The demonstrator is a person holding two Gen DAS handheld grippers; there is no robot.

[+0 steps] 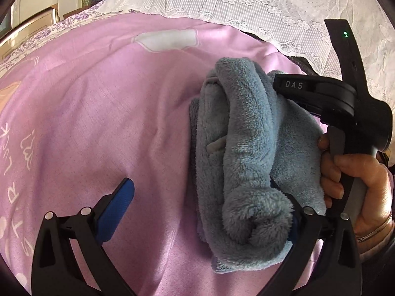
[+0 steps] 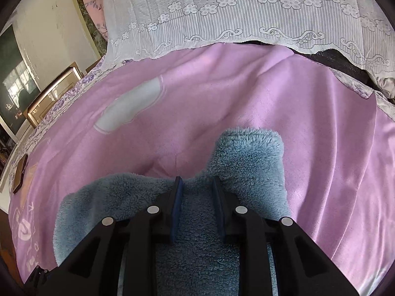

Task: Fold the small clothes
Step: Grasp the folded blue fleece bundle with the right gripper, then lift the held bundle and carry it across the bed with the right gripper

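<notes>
A fluffy blue-grey garment (image 1: 246,148) lies bunched and partly folded on a pink blanket (image 1: 111,111). My left gripper (image 1: 205,197) is open wide: its left blue pad (image 1: 116,207) is bare, and the garment's rolled end drapes over its right finger. My right gripper shows in the left wrist view as a black body marked DAS (image 1: 321,96), held in a hand and reaching into the garment from the right. In the right wrist view my right gripper (image 2: 197,185) is narrowly shut on a fold of the garment (image 2: 246,162).
A white lace cover (image 2: 246,12) lies along the far edge of the blanket (image 2: 246,93). A gold-framed piece of furniture (image 2: 49,93) stands at the left. A dark flat object (image 2: 21,172) lies at the blanket's left edge.
</notes>
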